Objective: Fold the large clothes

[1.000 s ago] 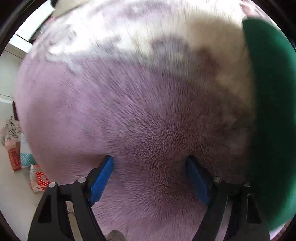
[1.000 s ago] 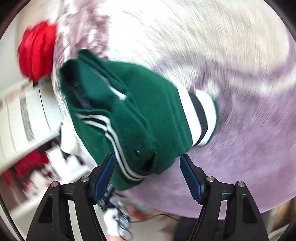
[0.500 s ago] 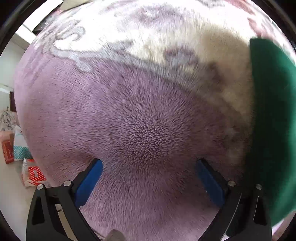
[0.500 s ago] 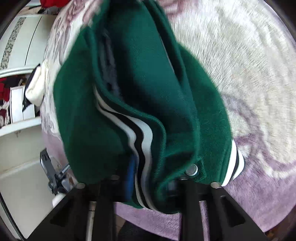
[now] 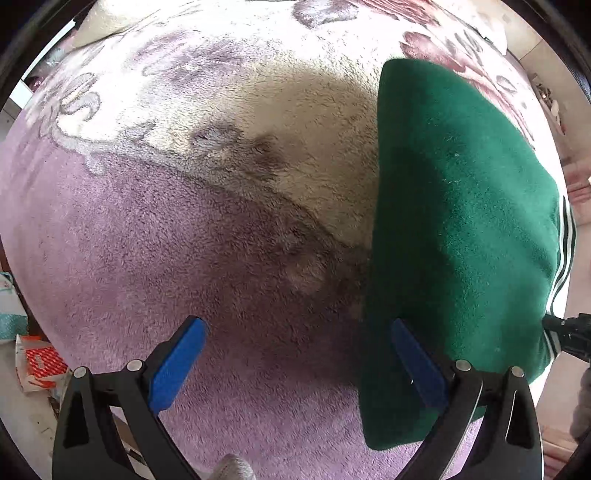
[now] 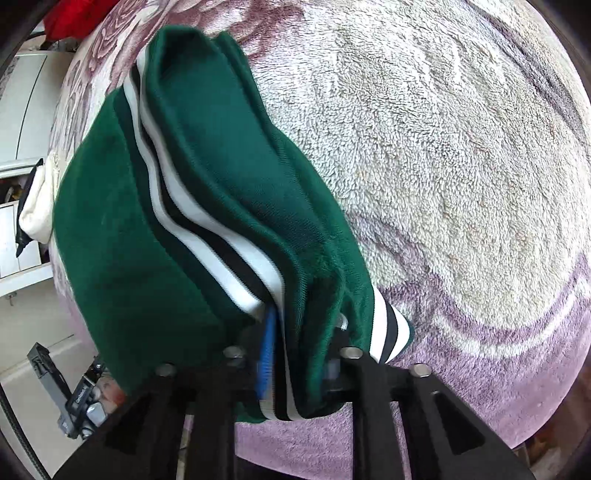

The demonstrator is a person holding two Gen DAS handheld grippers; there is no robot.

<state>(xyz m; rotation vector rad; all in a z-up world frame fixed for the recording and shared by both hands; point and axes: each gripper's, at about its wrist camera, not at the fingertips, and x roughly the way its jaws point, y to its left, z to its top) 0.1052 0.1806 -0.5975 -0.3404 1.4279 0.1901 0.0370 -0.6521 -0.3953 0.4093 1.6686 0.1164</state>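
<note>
Left wrist view: left tongs (image 5: 295, 363) hang spread wide with only bare purple pile between the blue pads (image 5: 177, 365); nothing gripped.
Only in left wrist view: the green jacket (image 5: 461, 236) seen as one broad smooth fold lying on the fleece blanket (image 5: 184, 240), just beside the right-hand pad; red-and-white packets (image 5: 38, 365) past the blanket's edge.
Right wrist view: right tongs (image 6: 301, 347) clamped on a bunched edge of the green jacket (image 6: 207, 206), jaws easing slightly apart with the cloth between them.
Only in right wrist view: the jacket's white-and-black striped trim (image 6: 207, 236) and striped cuff (image 6: 391, 332); a red garment (image 6: 74, 18) beyond the jacket; white cabinet (image 6: 26, 110) past the blanket.
Against a second ago, left: the jacket fills far more of the view; the pads stand wider.
Against a second ago, right: the tongs then stood apart around the jacket's edge; now they pinch it.
</note>
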